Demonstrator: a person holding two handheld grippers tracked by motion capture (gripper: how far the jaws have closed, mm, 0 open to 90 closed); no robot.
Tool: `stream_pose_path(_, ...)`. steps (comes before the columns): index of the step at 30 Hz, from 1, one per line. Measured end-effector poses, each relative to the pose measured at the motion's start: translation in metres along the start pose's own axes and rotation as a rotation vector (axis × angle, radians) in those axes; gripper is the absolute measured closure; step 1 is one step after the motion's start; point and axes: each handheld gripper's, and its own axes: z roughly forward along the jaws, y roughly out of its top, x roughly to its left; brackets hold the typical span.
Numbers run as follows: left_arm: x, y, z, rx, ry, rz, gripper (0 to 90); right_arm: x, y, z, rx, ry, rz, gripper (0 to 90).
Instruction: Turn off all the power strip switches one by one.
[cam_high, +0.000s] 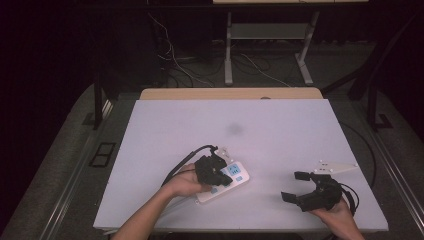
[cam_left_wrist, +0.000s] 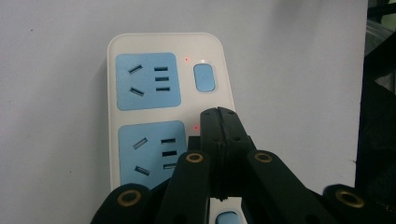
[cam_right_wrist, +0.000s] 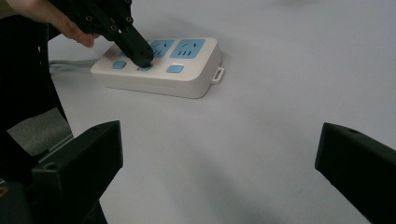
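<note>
High view looking forward and down over the whole desk (cam_high: 280, 125), left gripper view hovering close above the power strip (cam_left_wrist: 140, 42), right gripper view facing it low from farther off, all 3 sharing that strip.

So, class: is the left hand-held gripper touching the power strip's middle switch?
Touching. In the right gripper view, the left hand-held gripper, jaws shut, has its tip pressed on the middle blue switch of the power strip, with no gap visible.

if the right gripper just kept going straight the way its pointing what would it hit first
Most likely the power strip. In the right gripper view, bare table lies between the open jaws and the strip sits ahead, somewhat left, with the shut left gripper pressing one of its switches. Depth is unclear, so it might pass beside it.
</note>
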Motion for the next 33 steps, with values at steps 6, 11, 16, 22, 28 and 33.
stream_pose_path(6, -0.002, 0.003, -0.004, 0.015, 0.007, 0.016, 89.0, -0.001, 0.000, 0.000, -0.002, -0.001, 0.002, 0.5)
stream_pose_path(11, -0.004, 0.004, -0.008, -0.006, 0.003, 0.016, 88.9, -0.001, 0.000, 0.000, -0.002, -0.001, 0.001, 0.5)
stream_pose_path(16, -0.005, 0.010, -0.015, -0.019, 0.011, 0.034, 88.9, -0.001, 0.000, 0.000, -0.002, -0.001, 0.001, 0.5)
stream_pose_path(22, -0.006, 0.017, -0.021, -0.031, 0.018, 0.043, 88.9, -0.001, 0.000, -0.001, -0.003, -0.002, 0.002, 0.5)
stream_pose_path(28, -0.004, 0.021, -0.023, -0.029, 0.023, 0.045, 88.9, -0.001, 0.000, -0.001, -0.004, -0.001, 0.000, 0.5)
stream_pose_path(33, -0.001, 0.025, -0.022, -0.026, 0.025, 0.047, 88.9, -0.002, 0.000, -0.001, -0.005, -0.002, -0.001, 0.5)
